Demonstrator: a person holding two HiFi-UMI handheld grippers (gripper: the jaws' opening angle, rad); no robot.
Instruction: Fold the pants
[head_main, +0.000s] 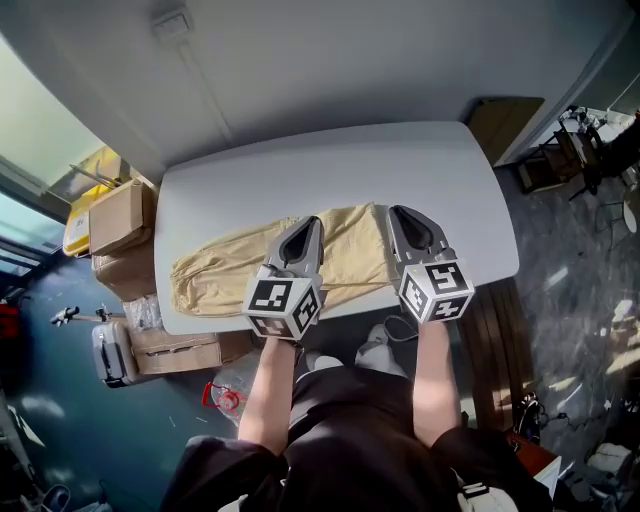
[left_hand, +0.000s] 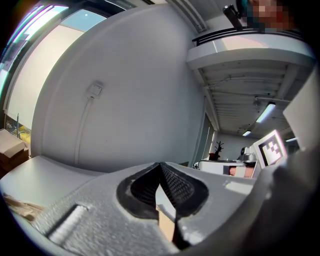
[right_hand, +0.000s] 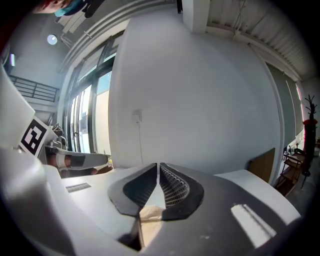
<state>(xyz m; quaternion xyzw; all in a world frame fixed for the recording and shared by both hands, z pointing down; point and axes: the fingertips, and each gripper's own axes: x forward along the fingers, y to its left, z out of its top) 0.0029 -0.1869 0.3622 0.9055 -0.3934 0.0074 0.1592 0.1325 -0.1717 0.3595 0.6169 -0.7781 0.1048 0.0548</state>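
Observation:
Beige pants (head_main: 230, 270) lie stretched out left to right along the near half of a white table (head_main: 330, 165). My left gripper (head_main: 312, 222) hovers over their middle with its tips together, and my right gripper (head_main: 397, 212) hovers over their right end. In the left gripper view the jaws (left_hand: 160, 164) meet at the tips, with beige cloth (left_hand: 165, 226) showing in the gap lower down. In the right gripper view the jaws (right_hand: 158, 165) also meet, with beige cloth (right_hand: 147, 216) in the gap below. Both point nearly level at the far wall. No cloth appears lifted.
Cardboard boxes (head_main: 120, 215) are stacked on the floor left of the table, with a grey case (head_main: 110, 350) nearer me. A wooden board (head_main: 505, 125) leans at the table's far right corner. A dark wooden bench (head_main: 495, 345) stands at the right.

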